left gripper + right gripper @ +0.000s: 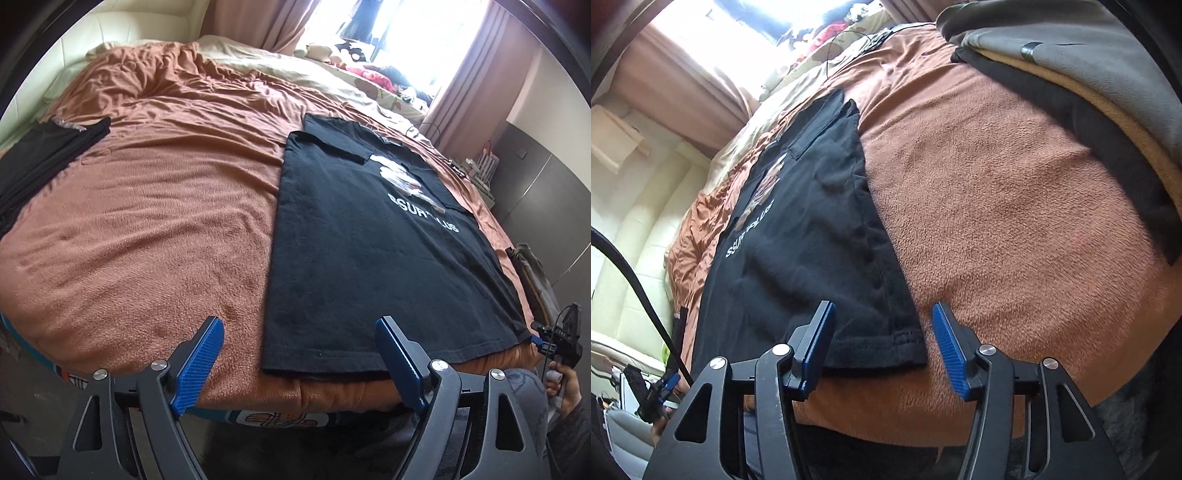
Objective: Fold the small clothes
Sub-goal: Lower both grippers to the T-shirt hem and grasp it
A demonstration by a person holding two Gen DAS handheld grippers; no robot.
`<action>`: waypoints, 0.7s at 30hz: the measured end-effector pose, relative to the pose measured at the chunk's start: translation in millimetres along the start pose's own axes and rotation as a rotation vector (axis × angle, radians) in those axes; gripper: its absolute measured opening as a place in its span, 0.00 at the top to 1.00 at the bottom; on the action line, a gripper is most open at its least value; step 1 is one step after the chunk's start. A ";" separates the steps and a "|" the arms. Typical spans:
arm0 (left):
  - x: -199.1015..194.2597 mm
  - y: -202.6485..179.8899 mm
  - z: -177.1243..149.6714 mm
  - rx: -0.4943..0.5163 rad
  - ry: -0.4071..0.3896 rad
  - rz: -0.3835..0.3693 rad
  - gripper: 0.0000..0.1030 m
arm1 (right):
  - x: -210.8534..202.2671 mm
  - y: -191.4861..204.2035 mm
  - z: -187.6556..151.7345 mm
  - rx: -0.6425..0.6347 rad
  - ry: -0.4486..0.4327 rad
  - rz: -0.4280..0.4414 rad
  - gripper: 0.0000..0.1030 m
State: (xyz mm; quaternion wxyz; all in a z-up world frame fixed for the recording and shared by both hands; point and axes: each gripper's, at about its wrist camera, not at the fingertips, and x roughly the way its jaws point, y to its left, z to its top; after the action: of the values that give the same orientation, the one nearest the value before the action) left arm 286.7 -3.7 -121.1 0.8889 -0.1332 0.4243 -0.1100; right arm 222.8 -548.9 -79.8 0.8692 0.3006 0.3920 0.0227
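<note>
Black T-shirt (376,236) flat on brown blanket (155,221), long axis toward 12 o'clock, hem nearest; right gripper (882,347) spread empty astride hem's right corner, nearer than left gripper (299,362), also agape, hem's left corner between.

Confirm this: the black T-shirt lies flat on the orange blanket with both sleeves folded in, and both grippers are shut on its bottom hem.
Wrong on the grippers. The left gripper and right gripper are open at the hem, as each wrist view shows. The black T-shirt does lie on the orange blanket, sleeves folded in.
</note>
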 end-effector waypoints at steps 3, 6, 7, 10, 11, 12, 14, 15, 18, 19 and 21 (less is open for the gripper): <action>5.0 3.9 0.5 -0.017 0.016 -0.010 0.21 | 3.1 -4.2 3.7 0.017 0.008 0.013 0.49; 8.1 8.6 0.1 -0.040 0.024 -0.034 0.26 | 0.8 -7.9 0.8 0.026 0.011 0.038 0.50; 9.1 10.5 0.0 -0.051 0.026 -0.035 0.26 | -0.7 -10.5 -1.5 0.035 0.013 0.049 0.53; 12.2 18.7 -1.2 -0.095 0.033 -0.051 0.30 | -2.1 -18.7 -9.8 0.072 0.011 0.092 0.57; 13.7 21.5 -1.3 -0.110 0.037 -0.059 0.31 | -0.6 -19.2 -11.5 0.084 0.009 0.106 0.57; 15.5 25.2 -2.2 -0.132 0.044 -0.068 0.32 | -3.3 -22.9 -15.4 0.102 0.008 0.126 0.57; 18.1 30.5 -2.2 -0.160 0.052 -0.078 0.37 | -5.8 -28.1 -20.8 0.126 0.002 0.152 0.57; 19.9 33.7 -2.8 -0.178 0.059 -0.085 0.38 | -6.5 -29.4 -22.3 0.131 -0.001 0.161 0.57; 21.6 38.8 -3.3 -0.209 0.068 -0.094 0.41 | -4.0 -34.4 -21.7 0.150 -0.009 0.173 0.64; 21.3 40.9 -3.7 -0.221 0.069 -0.098 0.41 | -2.8 -35.4 -21.1 0.148 -0.010 0.164 0.71; 20.4 44.8 -3.8 -0.243 0.066 -0.110 0.41 | 1.7 -37.1 -18.7 0.149 -0.012 0.147 0.76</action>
State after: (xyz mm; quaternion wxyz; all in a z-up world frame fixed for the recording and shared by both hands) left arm 299.9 31.6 -153.0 0.8445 -0.2591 0.4555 -0.1106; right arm 203.6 -569.4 -110.6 0.8427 0.3925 0.3642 0.0557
